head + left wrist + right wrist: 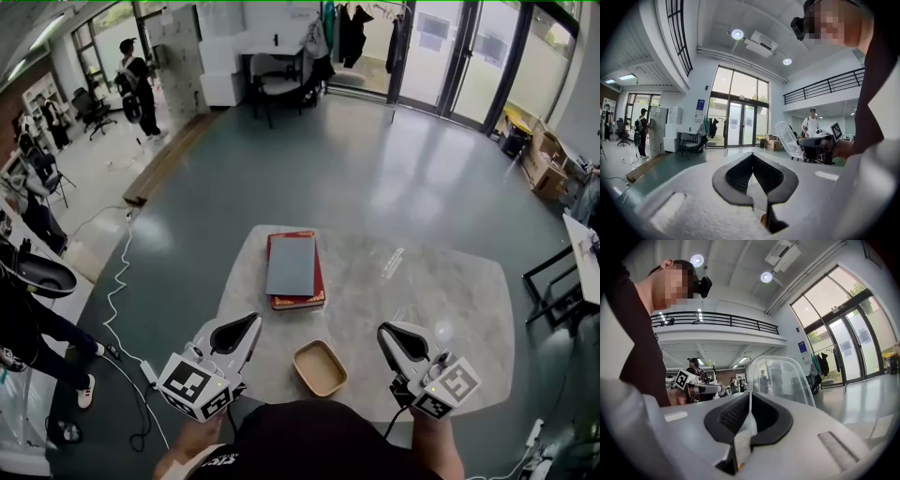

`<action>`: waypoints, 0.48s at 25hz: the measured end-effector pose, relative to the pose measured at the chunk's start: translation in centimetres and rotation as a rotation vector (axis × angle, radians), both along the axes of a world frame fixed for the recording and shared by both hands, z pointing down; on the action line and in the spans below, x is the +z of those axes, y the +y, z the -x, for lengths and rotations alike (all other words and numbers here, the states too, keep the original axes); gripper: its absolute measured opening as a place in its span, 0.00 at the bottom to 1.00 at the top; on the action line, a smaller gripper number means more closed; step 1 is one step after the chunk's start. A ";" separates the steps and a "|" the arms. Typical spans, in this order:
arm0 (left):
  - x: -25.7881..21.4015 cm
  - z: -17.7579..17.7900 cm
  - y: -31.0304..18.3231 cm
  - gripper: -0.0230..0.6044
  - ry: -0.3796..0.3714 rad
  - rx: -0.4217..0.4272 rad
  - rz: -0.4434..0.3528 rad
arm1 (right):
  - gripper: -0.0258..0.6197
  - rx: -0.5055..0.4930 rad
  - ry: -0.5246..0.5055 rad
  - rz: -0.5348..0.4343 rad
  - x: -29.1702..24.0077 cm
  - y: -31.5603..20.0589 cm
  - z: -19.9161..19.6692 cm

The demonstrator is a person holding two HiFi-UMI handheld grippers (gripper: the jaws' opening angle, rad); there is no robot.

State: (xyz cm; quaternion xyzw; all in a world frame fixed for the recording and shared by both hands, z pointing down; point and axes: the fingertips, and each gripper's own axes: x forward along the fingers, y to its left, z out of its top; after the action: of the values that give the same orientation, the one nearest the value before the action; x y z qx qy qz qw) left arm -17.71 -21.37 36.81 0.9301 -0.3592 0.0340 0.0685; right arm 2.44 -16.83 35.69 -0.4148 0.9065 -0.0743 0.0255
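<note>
Right gripper (749,399): pinched tight on the thin rim of a clear plastic lid (780,380), with no gap showing at the tips.
Clear plastic lid: stands upright beyond the jaws, over the near right part of the worktop (422,281). It looks lifted off the surface, though its transparency makes that hard to tell from above.
Left gripper (251,323): jaws drawn together until the tips meet, with nothing between them. It hovers over the near left edge.
Tan tray (320,367): shallow and open, on the worktop at the near edge, between the two grippers and touching neither.
Books: a grey book (291,264) lies flat on a red book (296,298) towards the far left side, well apart from both grippers.
Holding it well: I'd say a rim pinch this narrow wants firm, even pressure and a steady wrist, since the lid's broad body can lever against the jaws.
Risk: smooth plastic could slide or twist out if the gripper tilts sharply.
</note>
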 end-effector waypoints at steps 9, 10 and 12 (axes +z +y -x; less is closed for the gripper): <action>-0.5 1.3 -0.4 0.04 -0.018 0.001 0.001 | 0.07 0.039 -0.013 0.049 1.1 0.5 0.7; -0.4 1.2 -0.4 0.04 -0.016 0.003 0.001 | 0.07 0.042 -0.014 0.050 1.1 0.5 0.6; -0.2 1.0 -0.5 0.04 -0.010 0.010 -0.001 | 0.07 0.043 -0.014 0.048 1.1 0.5 0.5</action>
State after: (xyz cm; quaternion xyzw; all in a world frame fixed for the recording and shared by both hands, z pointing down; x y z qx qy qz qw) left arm -18.70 -21.87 36.60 0.9317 -0.3549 0.0390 0.0659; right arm 1.98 -16.35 36.76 -0.4344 0.8950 -0.0986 0.0236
